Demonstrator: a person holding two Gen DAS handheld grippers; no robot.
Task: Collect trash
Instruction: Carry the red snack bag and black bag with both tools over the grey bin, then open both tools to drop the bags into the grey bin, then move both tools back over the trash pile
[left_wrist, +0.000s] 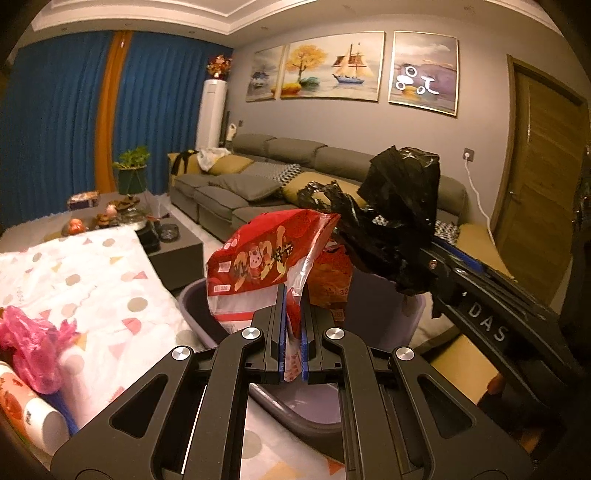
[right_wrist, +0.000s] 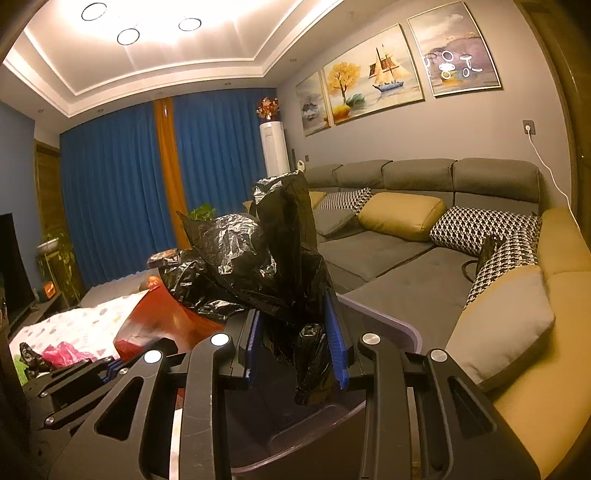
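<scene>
Cloth (left_wrist: 92, 280) with pastel dots and triangles covers the near surface, a pink bag (left_wrist: 33, 350) lying crumpled on it. Just beyond its edge stands a purple bin (left_wrist: 380, 306). The left gripper (left_wrist: 293, 332) is clamped on a red wrapper (left_wrist: 266, 262) above the bin's rim. The right gripper (right_wrist: 297, 347) pinches a black bag (right_wrist: 258, 254) over the same bin. Behind runs a grey sofa (left_wrist: 295, 173) with cushions, blue curtains (left_wrist: 55, 122), and paintings (left_wrist: 332, 66) on the grey wall.

Home living room: sofa (right_wrist: 406, 236), curtains (right_wrist: 122, 184), paintings (left_wrist: 332, 66).
</scene>
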